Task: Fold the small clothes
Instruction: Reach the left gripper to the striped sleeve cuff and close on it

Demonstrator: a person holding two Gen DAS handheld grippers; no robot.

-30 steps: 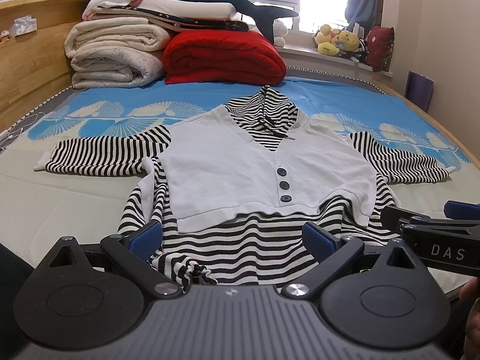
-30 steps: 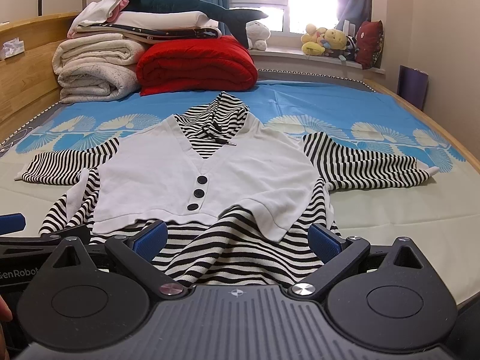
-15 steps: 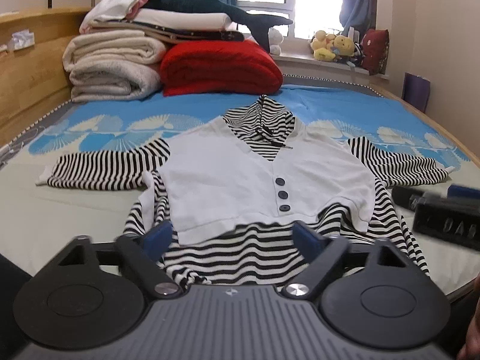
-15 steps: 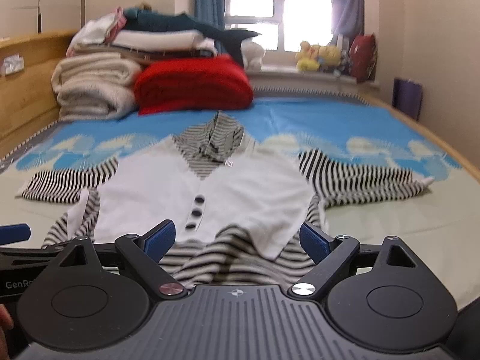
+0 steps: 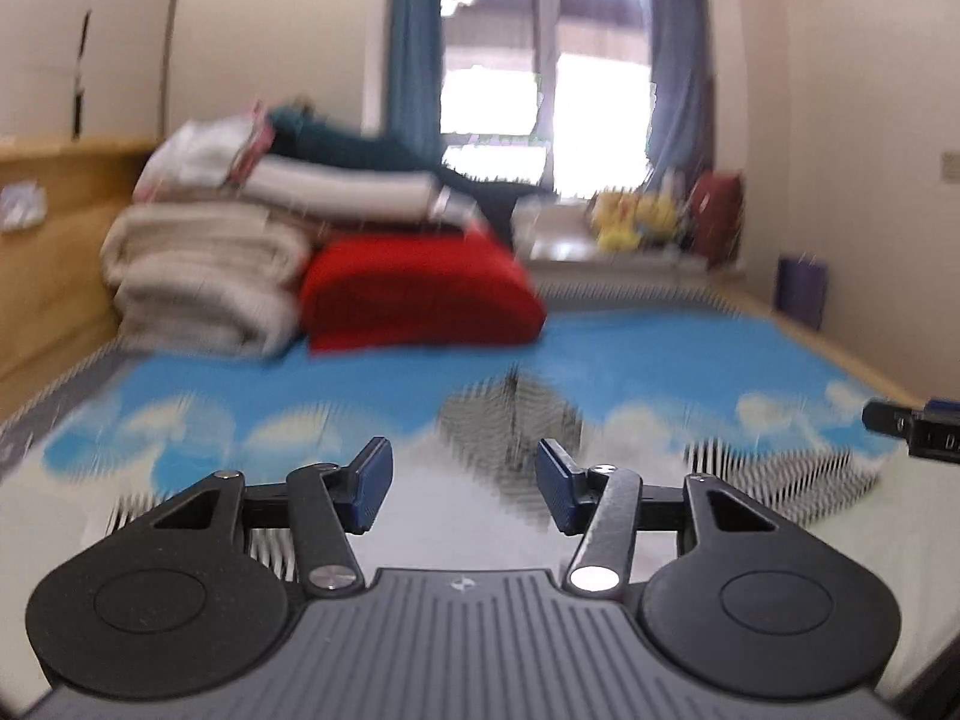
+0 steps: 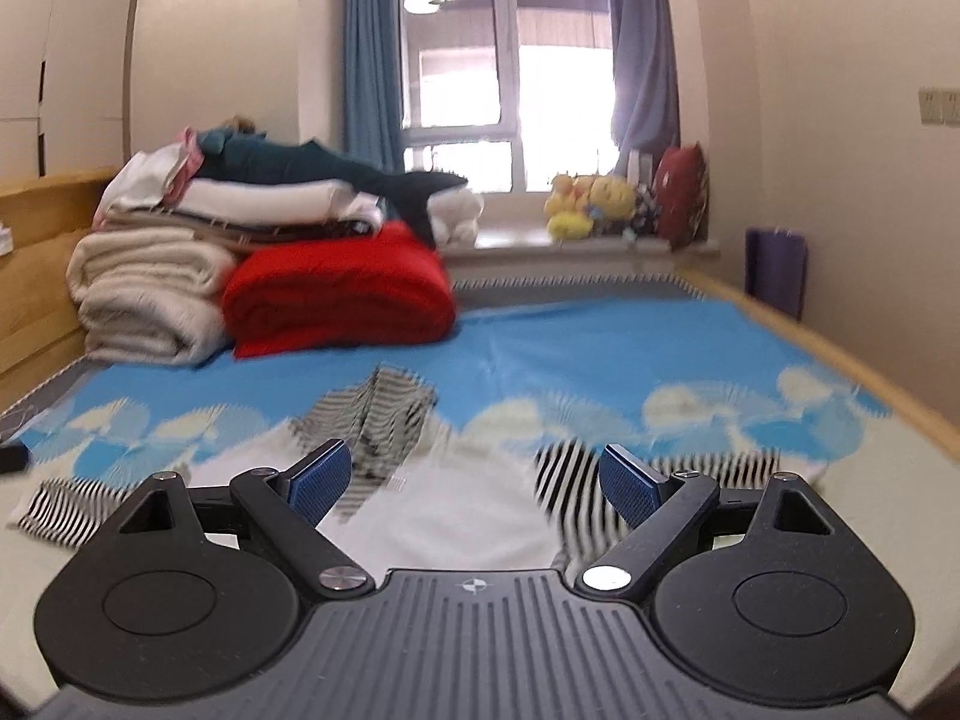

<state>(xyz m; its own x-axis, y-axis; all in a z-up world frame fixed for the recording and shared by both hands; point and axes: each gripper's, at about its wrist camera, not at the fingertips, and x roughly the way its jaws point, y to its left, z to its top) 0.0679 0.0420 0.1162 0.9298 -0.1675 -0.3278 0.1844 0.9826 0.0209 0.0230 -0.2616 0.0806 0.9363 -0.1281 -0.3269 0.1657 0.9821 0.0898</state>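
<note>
A small white and black-striped hooded top point(image 6: 456, 510) lies flat on the bed, sleeves spread out; it also shows, blurred, in the left wrist view point(image 5: 468, 492). My left gripper point(image 5: 462, 492) is open and empty, held low over the garment's near part. My right gripper point(image 6: 474, 483) is open and empty, also low over the garment. The right gripper's tip point(image 5: 912, 426) shows at the right edge of the left wrist view. The garment's hem is hidden behind the gripper bodies.
Folded beige blankets point(image 6: 144, 294), a red quilt point(image 6: 342, 294) and a plush shark point(image 6: 336, 171) are stacked at the bed's far left. Soft toys point(image 6: 594, 204) sit on the windowsill. A wooden headboard point(image 6: 30, 276) runs along the left; the blue sheet point(image 6: 600, 354) lies beyond.
Both grippers have tilted up, so the views now look along the bed toward the window. The left jaws have narrowed somewhat. The garment has not moved.
</note>
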